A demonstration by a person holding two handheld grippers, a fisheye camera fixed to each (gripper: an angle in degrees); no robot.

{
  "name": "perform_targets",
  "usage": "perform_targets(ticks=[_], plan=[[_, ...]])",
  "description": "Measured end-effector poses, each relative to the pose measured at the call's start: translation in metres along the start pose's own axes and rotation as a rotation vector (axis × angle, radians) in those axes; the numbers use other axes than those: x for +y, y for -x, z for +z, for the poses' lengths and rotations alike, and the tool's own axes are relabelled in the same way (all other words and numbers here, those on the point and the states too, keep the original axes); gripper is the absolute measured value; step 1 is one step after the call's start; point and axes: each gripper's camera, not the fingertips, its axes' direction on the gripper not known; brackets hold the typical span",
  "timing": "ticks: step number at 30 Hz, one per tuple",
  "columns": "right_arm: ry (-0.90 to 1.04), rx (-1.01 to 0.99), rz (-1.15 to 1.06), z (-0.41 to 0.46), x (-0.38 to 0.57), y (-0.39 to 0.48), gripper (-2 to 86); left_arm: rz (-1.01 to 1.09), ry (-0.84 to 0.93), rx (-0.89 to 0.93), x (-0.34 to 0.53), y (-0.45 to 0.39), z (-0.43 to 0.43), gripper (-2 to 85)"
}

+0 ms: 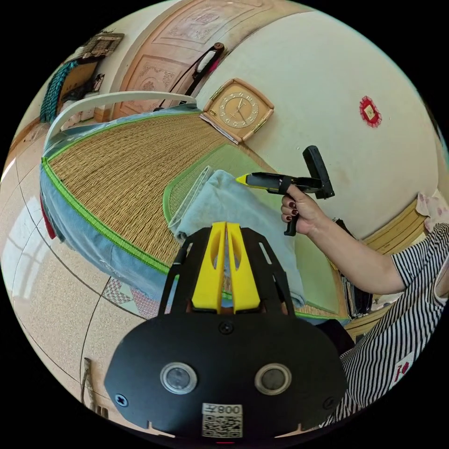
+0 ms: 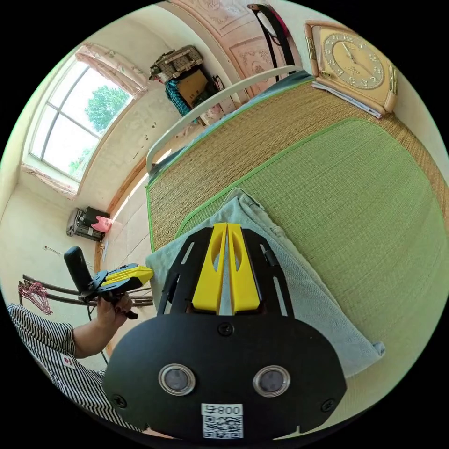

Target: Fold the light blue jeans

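The light blue jeans [image 1: 243,206] lie folded into a long narrow strip on the green mat [image 1: 234,161] on the bed. In the left gripper view my left gripper [image 1: 226,224] hovers over the near end of the strip, its yellow jaws shut with nothing between them. A hand holds my right gripper [image 1: 242,179] over the strip's far side, jaws together. In the right gripper view the right gripper [image 2: 227,225] is shut and empty above the jeans [image 2: 308,290]. The left gripper [image 2: 148,271] hangs off the bed's edge by the jeans' corner.
The green mat [image 2: 365,196] lies on a larger woven straw mat [image 1: 126,173] covering the bed. A clock [image 1: 238,110] leans on the wall at the bed's far side. A white bed rail [image 1: 112,98], tiled floor [image 1: 47,280] and the person's striped shirt [image 1: 402,327] surround it.
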Motion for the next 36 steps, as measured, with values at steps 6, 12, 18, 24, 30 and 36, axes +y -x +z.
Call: perform_targets(ticks=[6, 12, 18, 24, 30, 36], plan=[[0.060, 0.065, 0.081, -0.002, 0.016, -0.037, 0.1, 0.018, 0.080, -0.049, 0.004, -0.011, 0.023, 0.1], [0.108, 0.039, 0.103, 0.014, 0.017, -0.054, 0.0, -0.012, 0.099, -0.040, 0.008, -0.014, 0.034, 0.1], [0.009, 0.032, 0.002, -0.007, 0.018, -0.028, 0.0, 0.031, 0.080, -0.058, 0.008, -0.038, 0.033, 0.1], [0.103, 0.009, 0.026, 0.014, 0.014, -0.037, 0.0, 0.001, 0.122, -0.061, 0.013, -0.045, 0.046, 0.2], [-0.033, 0.077, 0.037, -0.074, 0.086, -0.054, 0.1, 0.066, 0.130, -0.020, 0.022, -0.071, 0.049, 0.1], [-0.023, 0.165, 0.333, -0.106, 0.160, -0.128, 0.0, 0.050, 0.168, -0.030, 0.032, -0.081, 0.067, 0.1]])
